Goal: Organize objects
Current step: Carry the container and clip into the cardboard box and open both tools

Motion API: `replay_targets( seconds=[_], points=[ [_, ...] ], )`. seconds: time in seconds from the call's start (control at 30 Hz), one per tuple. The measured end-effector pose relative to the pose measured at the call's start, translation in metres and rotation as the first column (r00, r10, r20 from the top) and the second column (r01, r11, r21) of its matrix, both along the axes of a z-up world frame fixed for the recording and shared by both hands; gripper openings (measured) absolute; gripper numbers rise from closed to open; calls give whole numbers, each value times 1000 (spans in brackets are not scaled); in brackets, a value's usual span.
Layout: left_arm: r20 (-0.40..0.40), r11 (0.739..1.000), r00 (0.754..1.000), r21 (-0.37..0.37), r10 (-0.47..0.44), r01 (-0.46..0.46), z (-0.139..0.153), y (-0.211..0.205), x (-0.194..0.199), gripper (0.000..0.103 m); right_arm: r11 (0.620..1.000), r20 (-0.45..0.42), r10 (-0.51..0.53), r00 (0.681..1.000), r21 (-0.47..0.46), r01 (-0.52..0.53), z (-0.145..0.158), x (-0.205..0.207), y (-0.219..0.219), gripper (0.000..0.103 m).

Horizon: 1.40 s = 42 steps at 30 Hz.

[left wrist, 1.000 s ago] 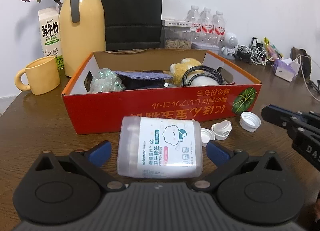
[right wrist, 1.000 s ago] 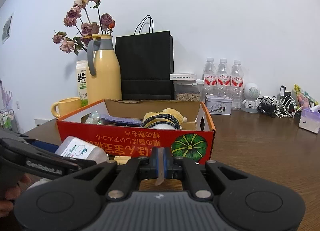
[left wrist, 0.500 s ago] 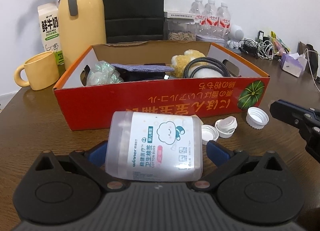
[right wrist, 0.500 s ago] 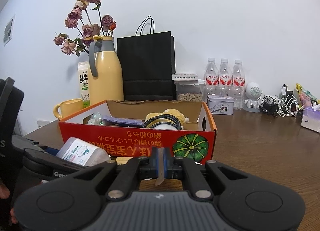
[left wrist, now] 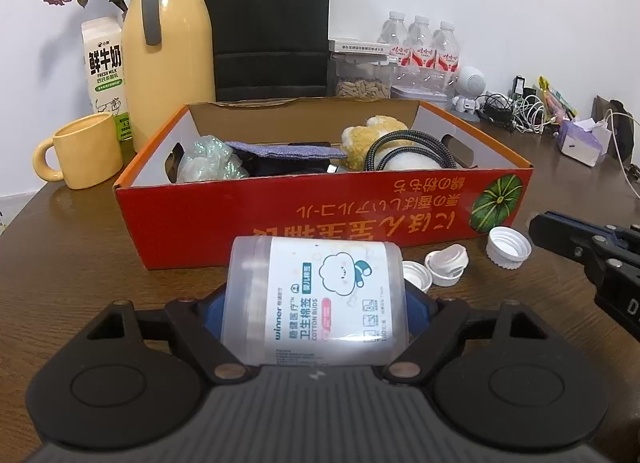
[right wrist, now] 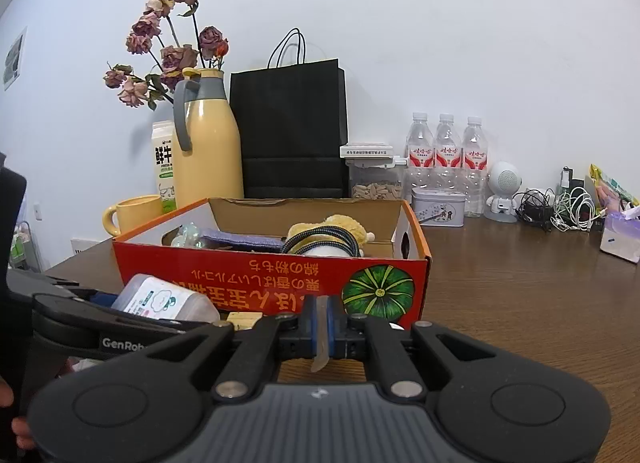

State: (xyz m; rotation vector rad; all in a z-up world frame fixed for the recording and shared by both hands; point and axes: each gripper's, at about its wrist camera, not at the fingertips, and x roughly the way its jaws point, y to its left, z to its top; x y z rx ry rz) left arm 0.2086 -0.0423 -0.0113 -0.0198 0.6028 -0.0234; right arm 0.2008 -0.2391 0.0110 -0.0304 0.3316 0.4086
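Observation:
My left gripper [left wrist: 316, 307] is shut on a clear cotton-bud container [left wrist: 316, 299] with a white label, held on its side just in front of the red cardboard box [left wrist: 320, 207]. The container also shows in the right wrist view [right wrist: 164, 299]. The box holds a plush toy [left wrist: 372, 135], a coiled cable [left wrist: 412, 147], a blue cloth [left wrist: 280, 151] and a crumpled bag [left wrist: 208, 161]. My right gripper [right wrist: 322, 325] is shut, with a thin sliver between its pads, near the box's front right corner [right wrist: 380, 291].
Three white bottle caps [left wrist: 508, 247] lie on the brown table by the box. Behind the box stand a yellow mug [left wrist: 84, 151], a milk carton [left wrist: 106, 67], a yellow jug [left wrist: 168, 35], a black bag [left wrist: 264, 15] and water bottles [left wrist: 420, 47]. Cables and a tissue pack [left wrist: 580, 139] sit at right.
My left gripper has closed on the cotton-bud container and lifted it slightly off the table. The right gripper stays shut and has barely moved.

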Motion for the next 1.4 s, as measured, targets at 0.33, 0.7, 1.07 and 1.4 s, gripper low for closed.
replay_targets(
  seconds=[0.33,0.7,1.07,1.4],
  points=[
    [66,1000,998,-11,17,-17,11,2,-12,83,1000,23,-7,1000,-13,7,1,-2,0,4],
    [189,998,982,-63,25,-13,56,12,-18,83,1000,103,28,994,-7,-27,31,-1,10,4],
    [272,994,959,-90,79,-57,88,29,18,83,999,168,34,985,3,-35,65,42,48,4],
    [251,989,962,-121,110,-82,83,40,73,83,999,152,-49,987,15,48,59,104,61,4]
  ],
)
